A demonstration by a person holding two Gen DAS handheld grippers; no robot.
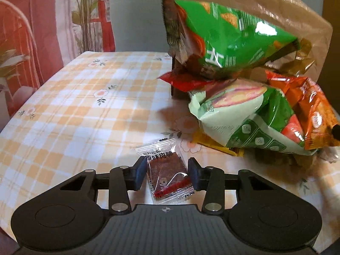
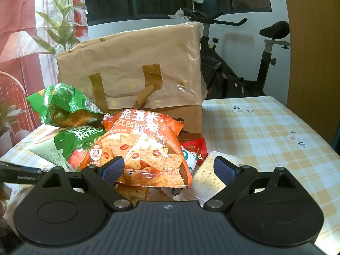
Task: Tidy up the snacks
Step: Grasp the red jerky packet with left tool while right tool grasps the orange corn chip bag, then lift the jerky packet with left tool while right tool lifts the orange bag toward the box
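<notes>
1. Left wrist view: your left fingers [image 1: 166, 175] are spread on both sides of the jerky packet [image 1: 167, 174], which lies flat on the bench [image 1: 74, 110].
2. Your right fingers [image 2: 168, 169] are released, over the orange chip bag [image 2: 142, 148] in the snack pile before the paper bag [image 2: 131, 68].

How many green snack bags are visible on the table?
2. A bright green crinkly bag lies on top of the pile, beside the brown paper bag. A pale green bag lies below it, left of the orange chip bag. Others may be hidden.

Exercise bike [image 2: 244, 63], floral curtain [image 1: 63, 17], checked tablecloth [image 1: 74, 106]
</notes>
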